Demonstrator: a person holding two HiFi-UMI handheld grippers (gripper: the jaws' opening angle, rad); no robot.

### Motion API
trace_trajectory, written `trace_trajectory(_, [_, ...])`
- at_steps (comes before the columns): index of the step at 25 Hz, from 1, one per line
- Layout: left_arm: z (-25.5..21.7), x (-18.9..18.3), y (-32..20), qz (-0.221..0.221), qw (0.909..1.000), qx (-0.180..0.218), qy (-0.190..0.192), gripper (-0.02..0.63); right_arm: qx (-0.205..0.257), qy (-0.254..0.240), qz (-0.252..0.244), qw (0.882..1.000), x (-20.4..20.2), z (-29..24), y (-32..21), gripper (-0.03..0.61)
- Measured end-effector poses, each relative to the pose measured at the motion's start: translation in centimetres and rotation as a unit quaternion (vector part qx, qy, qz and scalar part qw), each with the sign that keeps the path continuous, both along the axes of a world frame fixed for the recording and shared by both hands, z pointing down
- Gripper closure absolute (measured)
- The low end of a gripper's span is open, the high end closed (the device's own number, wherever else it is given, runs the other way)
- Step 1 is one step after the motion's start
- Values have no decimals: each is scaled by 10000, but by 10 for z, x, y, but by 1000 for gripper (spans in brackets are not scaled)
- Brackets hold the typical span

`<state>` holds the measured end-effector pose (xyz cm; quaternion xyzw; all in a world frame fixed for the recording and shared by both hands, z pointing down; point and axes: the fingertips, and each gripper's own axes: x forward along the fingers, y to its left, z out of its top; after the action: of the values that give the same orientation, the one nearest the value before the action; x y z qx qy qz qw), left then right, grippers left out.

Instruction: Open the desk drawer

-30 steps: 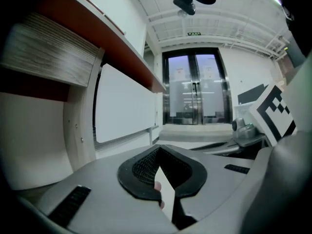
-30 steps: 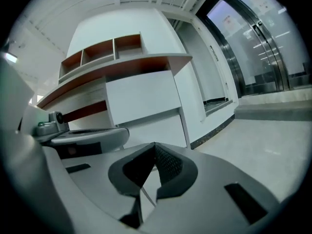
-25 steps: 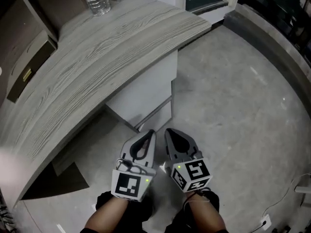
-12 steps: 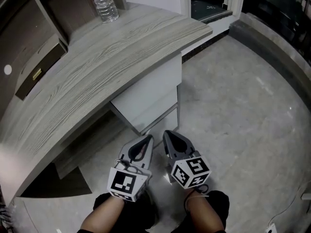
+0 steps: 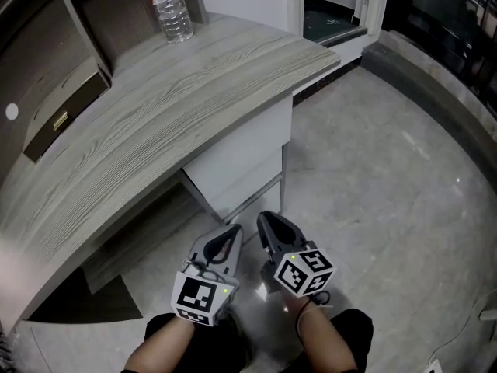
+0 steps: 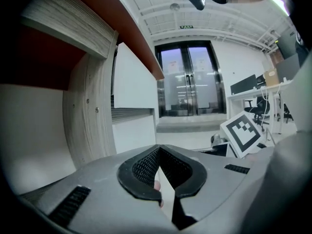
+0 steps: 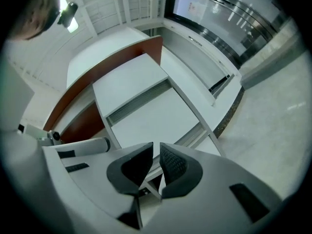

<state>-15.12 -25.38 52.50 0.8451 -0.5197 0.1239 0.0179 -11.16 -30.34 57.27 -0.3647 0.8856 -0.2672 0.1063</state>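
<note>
A white drawer unit [image 5: 237,158] stands under the grey wood desk top [image 5: 155,123]. Both grippers hover low above the floor just in front of it, side by side. My left gripper [image 5: 231,235] is shut with nothing in it, and so is my right gripper [image 5: 266,221]. In the left gripper view the shut jaws [image 6: 159,152] point past the unit's drawer fronts [image 6: 132,130], which stand at the left. The right gripper view shows its gripper [image 7: 155,152] facing the two drawer fronts [image 7: 156,116] and the slot [image 7: 139,101] between them, still apart from both.
A water bottle [image 5: 169,10] stands at the desk's far end. Shelves with a dark box [image 5: 62,115] rise at the left. Concrete floor [image 5: 388,177] spreads to the right, with a cable [image 5: 474,317] at its lower right. Glass doors [image 6: 187,84] lie beyond.
Both grippers have sunk a little in front of the drawer unit and sit lower in the head view. The right gripper has rolled. Both stayed shut.
</note>
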Motion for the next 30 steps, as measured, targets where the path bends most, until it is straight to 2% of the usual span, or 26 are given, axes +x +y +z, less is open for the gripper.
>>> trace_trajectory(2, [-5,1,-2,-7,10000,71,65,611,-143,-645,-210,9976,-2,-2,-9,546])
trace_trajectory(3, [-7,3,-2,12,9999,112,64,611,-220,-965,-325,9946,-3,-3,-14,472])
trace_trajectory(4, [-8,5,-3,48,9999,143,44,611,-306,-1255,-432,9907,-4,-3,-20,439])
trace_trajectory(7, [-6,11,-6,186,9997,149,26,611,-702,-1970,-628,9759,-3,9,-43,418])
trace_trajectory(10, [-4,10,-9,204,9997,118,61,611,-1023,-2410,-624,9631,4,19,-62,402])
trace_trajectory(15, [-3,3,-14,117,9998,130,71,611,-1123,-2801,-720,9506,5,15,-78,379])
trace_trajectory(18, [-8,1,-17,71,9997,202,118,611,-1279,-2973,-571,9445,6,20,-90,377])
trace_trajectory(21, [-6,1,-17,90,9997,209,76,611,-1367,-2995,-514,9428,3,24,-96,377])
trace_trajectory(28, [-11,-8,-17,-11,9996,250,105,611,-1278,-3256,-750,9338,-2,20,-96,377])
trace_trajectory(30, [-14,-10,-16,-51,9995,304,91,611,-1211,-3288,-805,9331,-2,18,-95,410])
